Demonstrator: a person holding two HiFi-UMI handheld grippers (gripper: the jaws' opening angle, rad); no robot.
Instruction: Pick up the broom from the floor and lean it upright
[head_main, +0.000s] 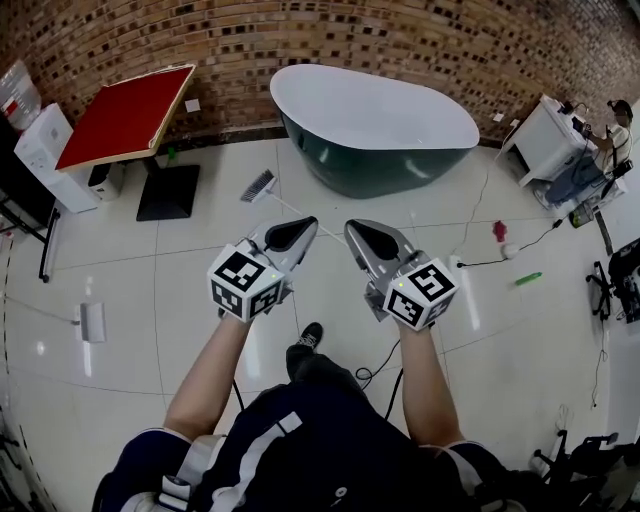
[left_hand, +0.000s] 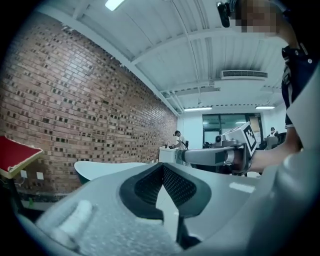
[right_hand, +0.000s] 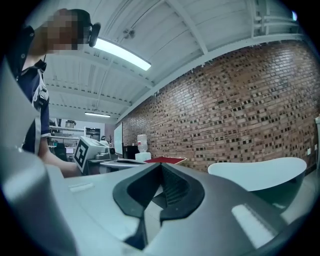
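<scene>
While the broom (head_main: 260, 188) lies flat on the white tiled floor (head_main: 200, 260), both tools are held level above it, side by side, empty. Left tool (head_main: 303, 224) clenched; in the left gripper view its pads (left_hand: 172, 182) meet at the tip with nothing between them. Right tool (head_main: 354, 230) likewise closed on nothing; tips together in the right gripper view.

Broom position: brush head up-frame and left of the left tool, near the foot of the bathtub (head_main: 372, 125); thin pale handle runs from the head diagonally toward the tools, appears to pass under the left tool's tip, and shows again in the gap between the two tools. Neither tool touches the broom.

Tools point away from the person toward the bathtub and the brick wall (head_main: 300, 40); marker cubes nearest the person's forearms. Red tabletop (head_main: 125, 115) off to the left, well apart from the broom.
</scene>
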